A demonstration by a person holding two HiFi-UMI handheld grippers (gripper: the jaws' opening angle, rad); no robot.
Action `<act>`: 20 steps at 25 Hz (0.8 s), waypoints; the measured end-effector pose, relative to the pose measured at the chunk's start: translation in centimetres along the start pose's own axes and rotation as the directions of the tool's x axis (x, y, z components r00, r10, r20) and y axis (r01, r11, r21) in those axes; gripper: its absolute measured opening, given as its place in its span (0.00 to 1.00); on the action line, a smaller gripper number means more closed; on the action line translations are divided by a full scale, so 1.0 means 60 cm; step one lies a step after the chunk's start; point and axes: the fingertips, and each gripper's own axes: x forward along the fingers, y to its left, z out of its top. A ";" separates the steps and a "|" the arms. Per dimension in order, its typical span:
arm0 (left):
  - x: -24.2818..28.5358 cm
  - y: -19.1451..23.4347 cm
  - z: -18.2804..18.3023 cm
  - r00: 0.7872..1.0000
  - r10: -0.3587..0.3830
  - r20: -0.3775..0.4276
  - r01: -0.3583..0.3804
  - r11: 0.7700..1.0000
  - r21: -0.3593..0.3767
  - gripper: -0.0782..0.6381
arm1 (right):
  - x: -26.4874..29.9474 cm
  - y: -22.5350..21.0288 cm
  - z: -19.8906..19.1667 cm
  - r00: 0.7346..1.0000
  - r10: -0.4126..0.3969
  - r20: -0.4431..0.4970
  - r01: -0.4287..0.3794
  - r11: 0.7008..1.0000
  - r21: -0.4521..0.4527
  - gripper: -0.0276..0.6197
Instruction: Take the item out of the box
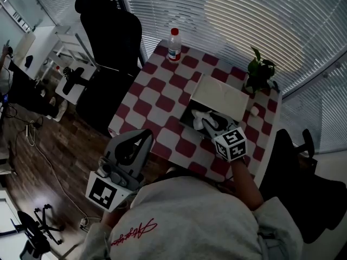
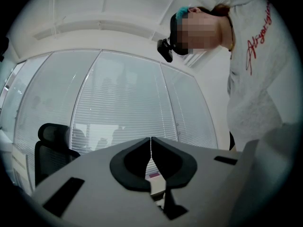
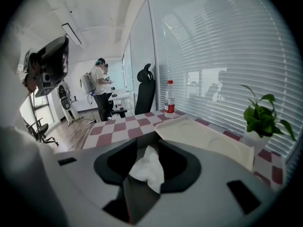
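An open dark box [image 1: 188,121] with its cream lid [image 1: 219,97] folded back lies on the red-and-white checked table [image 1: 157,93]. My right gripper [image 1: 208,121] reaches into the box and is shut on a crumpled white tissue [image 1: 199,116]. In the right gripper view the tissue [image 3: 149,167] sits pinched between the jaws of the right gripper [image 3: 144,175], with the lid [image 3: 203,138] just beyond. My left gripper [image 1: 145,136] hangs off the table's near-left edge, shut and empty. In its own view the left gripper [image 2: 151,141] points up at window blinds.
A plastic bottle [image 1: 174,45] with a red cap stands at the table's far edge, and a small potted plant [image 1: 260,69] stands right of the box. A black office chair [image 1: 111,31] is at the far left. Two people stand far off in the room [image 3: 100,86].
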 end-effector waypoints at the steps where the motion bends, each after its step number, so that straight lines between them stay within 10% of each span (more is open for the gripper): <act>1: 0.000 0.001 0.000 1.000 0.002 0.001 -0.002 1.000 -0.001 0.13 | 0.002 0.000 -0.002 1.000 0.001 -0.005 -0.001 1.000 0.001 0.25; 20: -0.007 0.001 -0.002 1.000 0.023 0.007 -0.023 1.000 -0.009 0.13 | 0.033 -0.005 -0.041 0.995 0.024 -0.093 -0.023 1.000 0.004 0.26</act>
